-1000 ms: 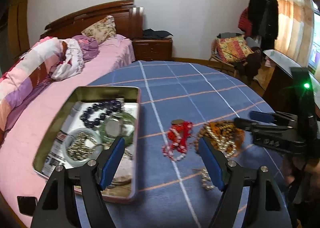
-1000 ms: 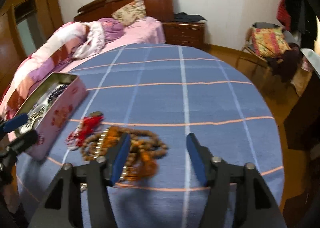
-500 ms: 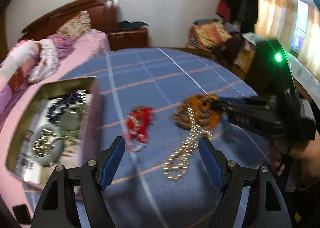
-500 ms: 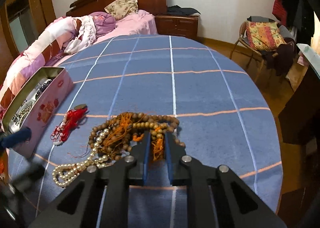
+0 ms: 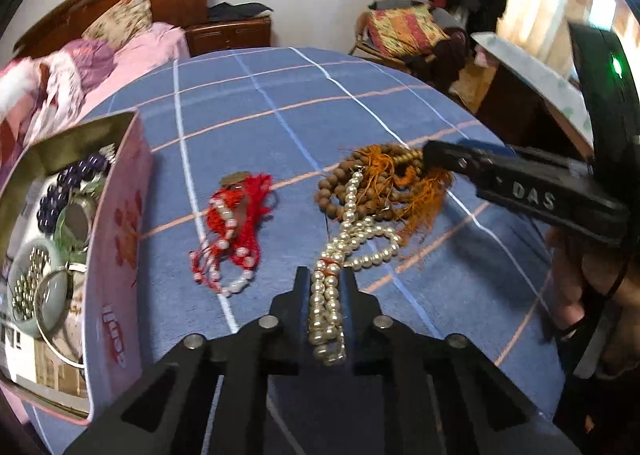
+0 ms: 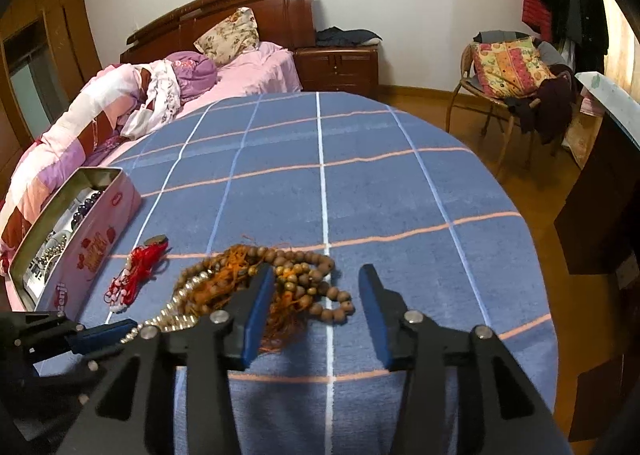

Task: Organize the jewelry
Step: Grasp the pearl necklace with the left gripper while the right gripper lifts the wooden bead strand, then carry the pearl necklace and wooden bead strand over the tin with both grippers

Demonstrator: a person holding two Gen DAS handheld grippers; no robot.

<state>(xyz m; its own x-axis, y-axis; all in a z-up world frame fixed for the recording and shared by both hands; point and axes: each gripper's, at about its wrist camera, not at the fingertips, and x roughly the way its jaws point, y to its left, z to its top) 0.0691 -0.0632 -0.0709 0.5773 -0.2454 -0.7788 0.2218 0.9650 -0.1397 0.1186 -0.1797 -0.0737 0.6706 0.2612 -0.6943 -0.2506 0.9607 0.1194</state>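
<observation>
The left claw (image 5: 326, 295) is closing on the near end of the pearl necklace (image 5: 348, 239), whose strand runs straight ahead into the tangled brown bead strand (image 5: 372, 179). There the right claw (image 6: 316, 295) is opening astride that tangle, gripping nothing. The red bracelet (image 5: 236, 223) and open tin (image 5: 100, 263) lie left on the bench (image 5: 280, 103).

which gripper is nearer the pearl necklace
Left. The left gripper is closing on the pearl necklace; the right gripper, opening, sits by the wooden beads.
</observation>
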